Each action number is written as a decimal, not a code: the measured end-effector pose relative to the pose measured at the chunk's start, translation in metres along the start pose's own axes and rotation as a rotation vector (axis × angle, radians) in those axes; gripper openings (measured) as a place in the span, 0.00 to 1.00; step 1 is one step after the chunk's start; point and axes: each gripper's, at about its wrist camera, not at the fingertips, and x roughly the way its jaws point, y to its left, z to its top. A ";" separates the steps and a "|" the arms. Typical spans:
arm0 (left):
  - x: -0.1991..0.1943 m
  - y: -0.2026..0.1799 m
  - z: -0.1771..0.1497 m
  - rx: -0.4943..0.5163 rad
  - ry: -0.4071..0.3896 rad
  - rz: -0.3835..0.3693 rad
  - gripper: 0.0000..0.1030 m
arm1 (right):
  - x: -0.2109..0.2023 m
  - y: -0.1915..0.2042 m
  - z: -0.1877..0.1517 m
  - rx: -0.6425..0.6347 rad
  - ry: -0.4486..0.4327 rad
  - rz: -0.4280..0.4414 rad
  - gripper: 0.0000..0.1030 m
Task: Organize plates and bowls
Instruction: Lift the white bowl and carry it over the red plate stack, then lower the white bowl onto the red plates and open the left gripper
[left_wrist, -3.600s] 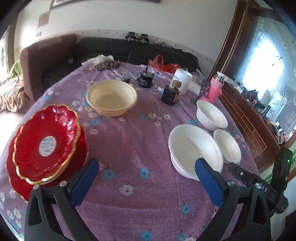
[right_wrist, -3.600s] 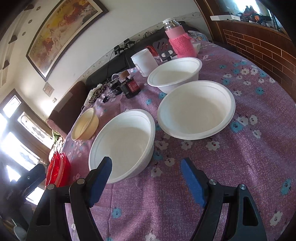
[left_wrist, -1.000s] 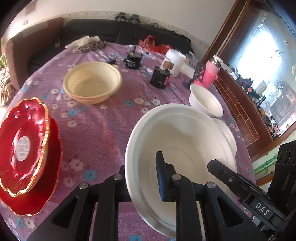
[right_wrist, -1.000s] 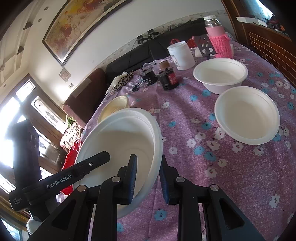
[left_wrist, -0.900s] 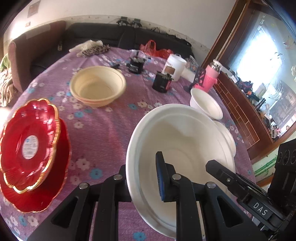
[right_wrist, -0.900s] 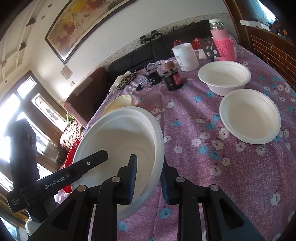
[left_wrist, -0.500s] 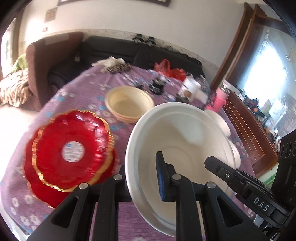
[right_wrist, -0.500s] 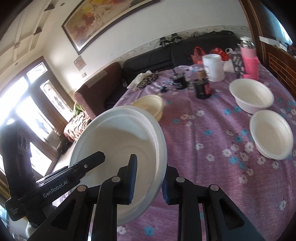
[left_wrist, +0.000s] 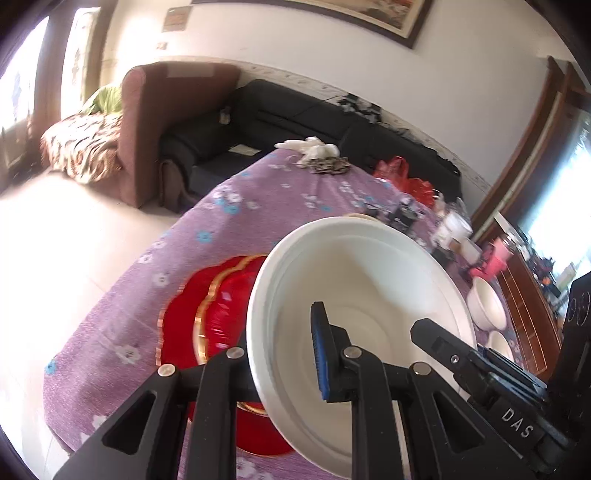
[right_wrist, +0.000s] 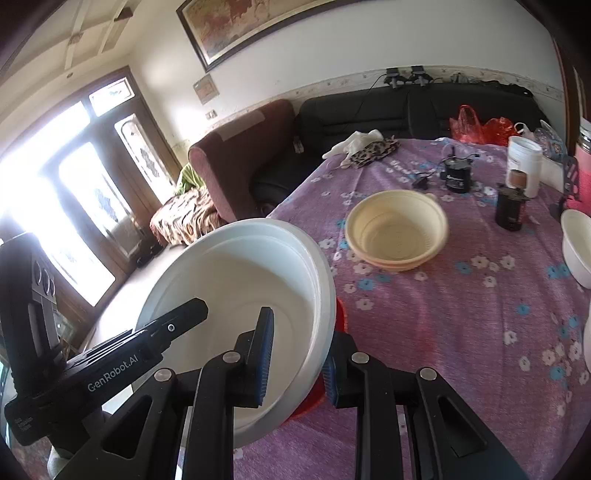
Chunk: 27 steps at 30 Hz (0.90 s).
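White bowl (left_wrist: 369, 295) hangs in the air between our two grippers, lifted over the red scalloped plates (left_wrist: 207, 314) at the near edge of the purple flowered tablecloth (right_wrist: 461, 314). Our left gripper (left_wrist: 284, 354) clamps its rim at nine o'clock, our right gripper (right_wrist: 297, 354) clamps the opposite rim at three o'clock. Toward one o'clock in the right view sits the cream bowl (right_wrist: 397, 229), well apart.
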 end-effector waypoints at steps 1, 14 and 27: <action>0.004 0.004 0.001 -0.005 0.003 0.005 0.18 | 0.007 0.002 0.001 -0.002 0.011 0.003 0.25; 0.041 0.043 -0.005 -0.051 0.070 0.044 0.18 | 0.059 0.007 -0.002 -0.020 0.089 -0.026 0.25; 0.025 0.035 -0.006 -0.015 0.000 0.100 0.49 | 0.057 -0.007 -0.005 0.036 0.048 -0.023 0.49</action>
